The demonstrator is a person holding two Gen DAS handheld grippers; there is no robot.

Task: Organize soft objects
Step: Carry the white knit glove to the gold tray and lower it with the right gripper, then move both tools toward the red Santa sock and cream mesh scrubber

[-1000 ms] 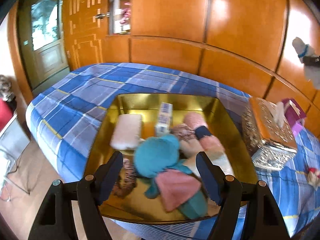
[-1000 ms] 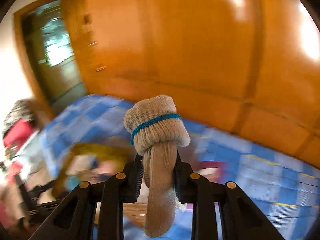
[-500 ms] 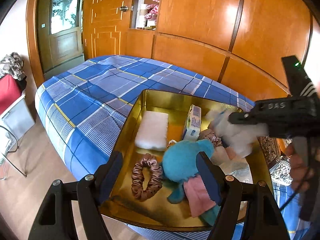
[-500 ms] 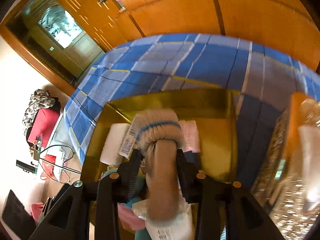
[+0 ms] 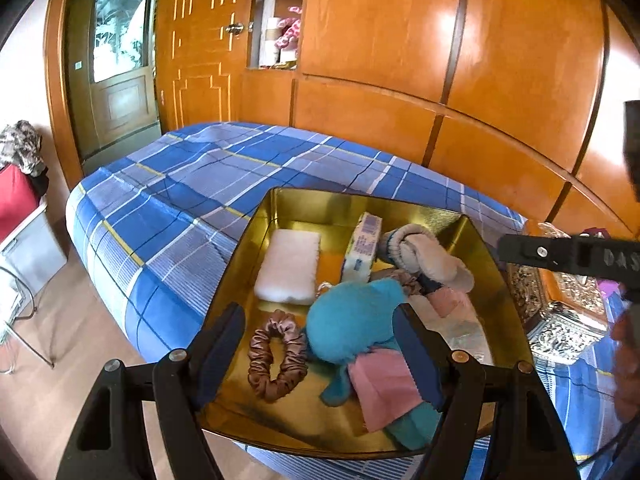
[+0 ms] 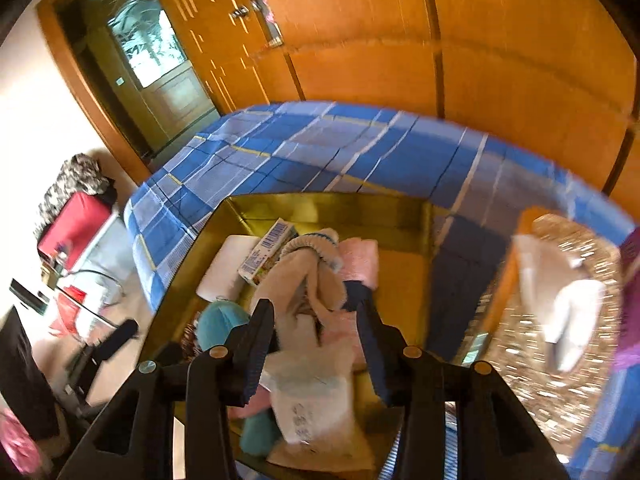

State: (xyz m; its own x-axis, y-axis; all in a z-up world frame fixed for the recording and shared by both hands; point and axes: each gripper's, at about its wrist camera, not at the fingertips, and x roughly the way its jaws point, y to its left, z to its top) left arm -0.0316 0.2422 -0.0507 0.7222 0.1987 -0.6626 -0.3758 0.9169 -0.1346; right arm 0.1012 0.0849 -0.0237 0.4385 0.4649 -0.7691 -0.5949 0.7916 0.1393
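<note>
- Right tool [image 6: 316,332] was opening, beige sock [image 6: 308,276] loose between its jaws over the gold tray [image 6: 404,208].
- Left tool [image 5: 320,348] hung spread, empty.
- Risk: the sock might snag a pad and lift out again.

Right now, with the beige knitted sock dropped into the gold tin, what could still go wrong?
1. The beige knitted sock lies loosely atop the pile and leans on the small carton; it may slide or tip it.
2. The right gripper's opening jaws flank the sock; withdrawing could snag it.
</note>
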